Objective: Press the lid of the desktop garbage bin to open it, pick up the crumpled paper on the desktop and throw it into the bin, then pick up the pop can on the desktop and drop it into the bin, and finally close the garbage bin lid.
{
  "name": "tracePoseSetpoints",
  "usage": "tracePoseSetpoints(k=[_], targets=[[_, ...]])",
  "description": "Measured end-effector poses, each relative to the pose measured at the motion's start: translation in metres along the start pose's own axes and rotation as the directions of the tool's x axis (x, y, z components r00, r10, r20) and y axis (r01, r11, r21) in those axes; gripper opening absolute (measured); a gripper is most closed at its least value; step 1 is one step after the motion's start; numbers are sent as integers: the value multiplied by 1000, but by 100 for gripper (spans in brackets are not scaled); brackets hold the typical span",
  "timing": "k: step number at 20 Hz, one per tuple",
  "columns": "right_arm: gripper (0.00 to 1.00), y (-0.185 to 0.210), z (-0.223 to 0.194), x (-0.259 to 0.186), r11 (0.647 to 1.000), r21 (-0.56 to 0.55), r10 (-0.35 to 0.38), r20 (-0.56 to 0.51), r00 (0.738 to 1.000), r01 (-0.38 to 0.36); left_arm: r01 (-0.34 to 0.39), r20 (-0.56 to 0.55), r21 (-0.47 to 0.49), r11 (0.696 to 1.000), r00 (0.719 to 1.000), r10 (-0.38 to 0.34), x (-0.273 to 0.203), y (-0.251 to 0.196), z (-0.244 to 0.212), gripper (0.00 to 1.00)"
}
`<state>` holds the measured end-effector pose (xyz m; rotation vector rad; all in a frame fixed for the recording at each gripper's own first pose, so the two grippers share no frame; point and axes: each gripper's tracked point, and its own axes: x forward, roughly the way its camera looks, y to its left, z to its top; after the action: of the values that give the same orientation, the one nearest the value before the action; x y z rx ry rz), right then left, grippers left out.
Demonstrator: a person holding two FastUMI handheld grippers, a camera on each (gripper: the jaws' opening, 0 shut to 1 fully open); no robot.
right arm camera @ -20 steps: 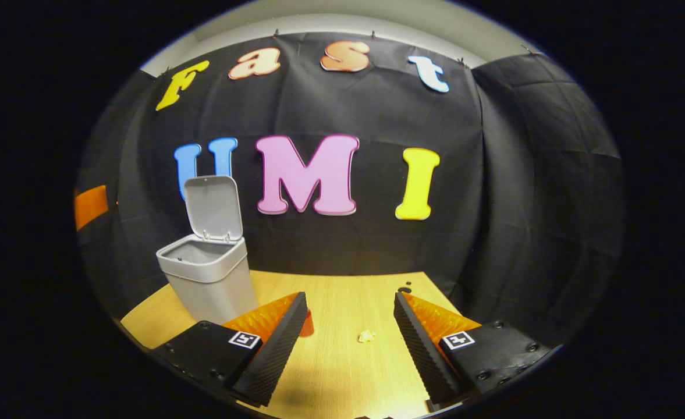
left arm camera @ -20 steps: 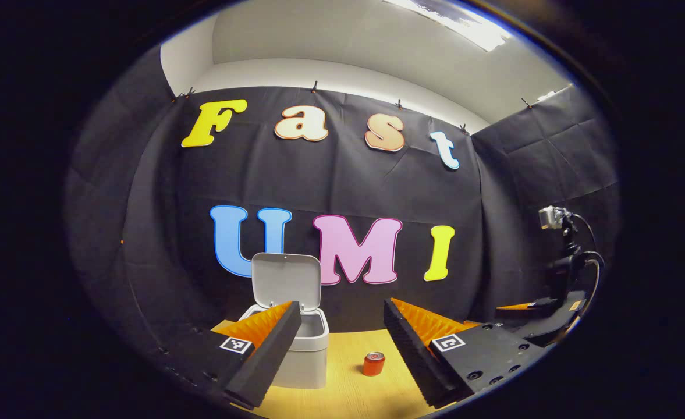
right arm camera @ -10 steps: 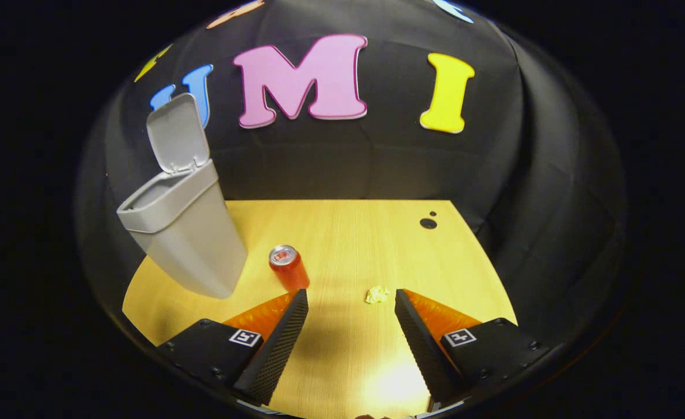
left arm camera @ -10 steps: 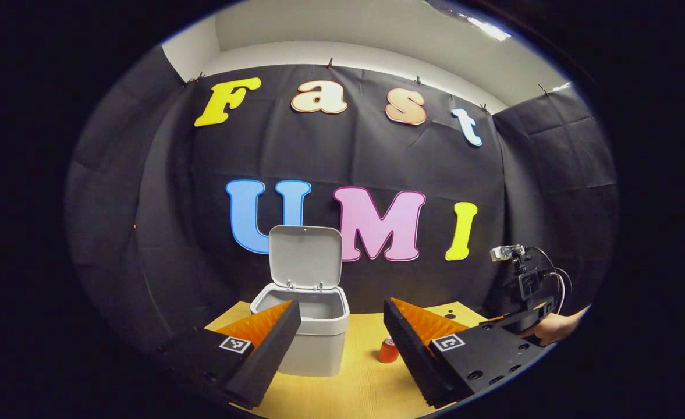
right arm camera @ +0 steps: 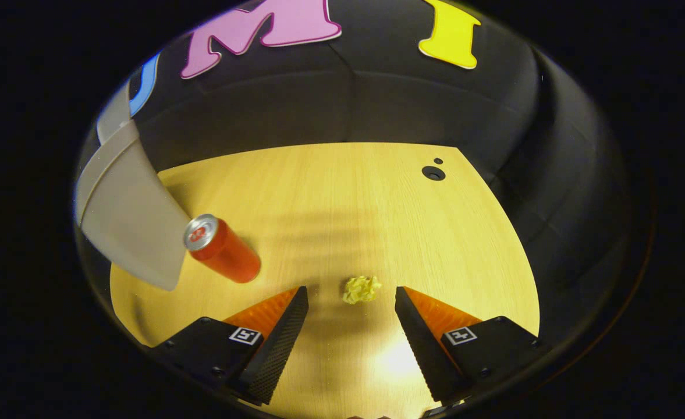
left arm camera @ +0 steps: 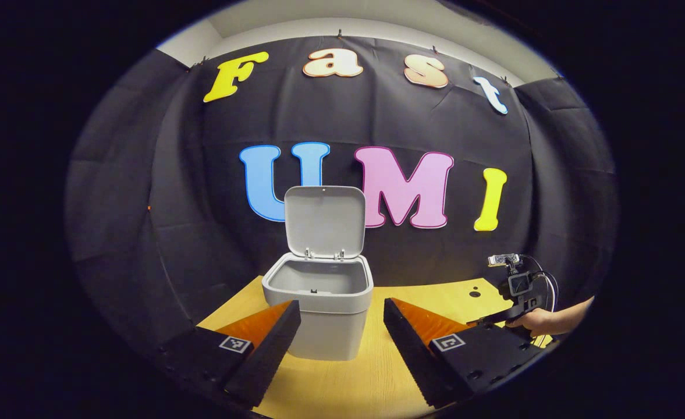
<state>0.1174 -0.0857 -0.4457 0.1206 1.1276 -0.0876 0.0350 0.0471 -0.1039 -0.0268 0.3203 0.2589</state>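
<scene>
Here, in the left gripper view, your left gripper (left arm camera: 341,302) has its fingers spread wide with nothing between them, held above the wooden surface (left arm camera: 365,384). The garbage bin (left arm camera: 319,308) stands just beyond the fingertips, its lid (left arm camera: 325,221) tipped up and back on its hinge. Off to the right, your hand (left arm camera: 543,321) holds the right gripper (left arm camera: 496,317) low over the surface.

In the right gripper view, your right gripper (right arm camera: 351,291) looks down on the surface (right arm camera: 342,203), fingers wide apart and holding nothing. The crumpled paper (right arm camera: 361,289) lies on the surface between the fingertips, touching neither. The pop can (right arm camera: 221,248) stands to the left, just beside the garbage bin (right arm camera: 127,215) at the left edge.
</scene>
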Motion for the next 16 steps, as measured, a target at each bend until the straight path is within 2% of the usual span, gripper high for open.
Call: tracePoseSetpoints(k=[3,9,11,13,15,16], targets=[[97,-7,-7,24,1000,26,-13,-54,998,14,-42,-28,4,999,999,42,7,1,-7,97],[95,-6,-26,57,999,-37,-25,-127,992,21,-79,-63,7,997,995,79,17,-4,-15,97],[86,-3,-30,61,999,-35,-18,-147,989,13,-85,-69,11,996,994,85,18,-6,-16,97],[59,-7,-31,65,999,-49,-7,-154,988,0,-95,-88,6,996,992,95,20,-7,-20,96],[70,-7,-28,64,998,-64,-19,-134,991,11,-95,-86,-10,995,992,94,20,-12,-17,97],[67,-6,-26,63,998,-61,-16,-124,992,8,-94,-85,-13,995,992,93,20,-13,-18,96]])
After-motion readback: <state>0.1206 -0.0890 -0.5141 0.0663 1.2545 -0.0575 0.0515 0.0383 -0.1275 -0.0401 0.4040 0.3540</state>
